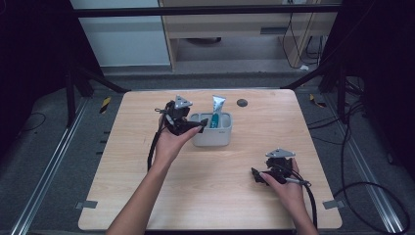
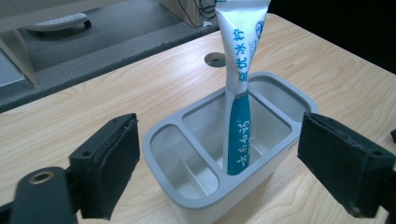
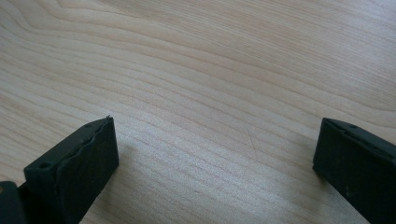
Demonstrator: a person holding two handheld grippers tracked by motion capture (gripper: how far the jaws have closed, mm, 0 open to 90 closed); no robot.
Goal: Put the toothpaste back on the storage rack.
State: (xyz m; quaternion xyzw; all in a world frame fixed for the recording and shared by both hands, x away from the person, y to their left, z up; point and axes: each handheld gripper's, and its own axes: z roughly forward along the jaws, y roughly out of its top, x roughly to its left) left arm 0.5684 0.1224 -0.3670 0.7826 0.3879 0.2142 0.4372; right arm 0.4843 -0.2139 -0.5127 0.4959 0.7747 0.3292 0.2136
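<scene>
Right up front, our left gripper (image 2: 219, 172) has its jaws spread wide around the grey caddy (image 2: 205, 196), where the toothpaste tube (image 2: 239, 135) stands upright in the middle compartment. Our right gripper (image 3: 215, 168) sits parted and empty over the bare surface (image 3: 196, 70). We'd say go in higher, pinch the tube itself, and lift it straight up so the caddy doesn't tip.

A small dark round disc (image 1: 242, 102) lay on the wooden table (image 1: 147, 196), beyond the left gripper
</scene>
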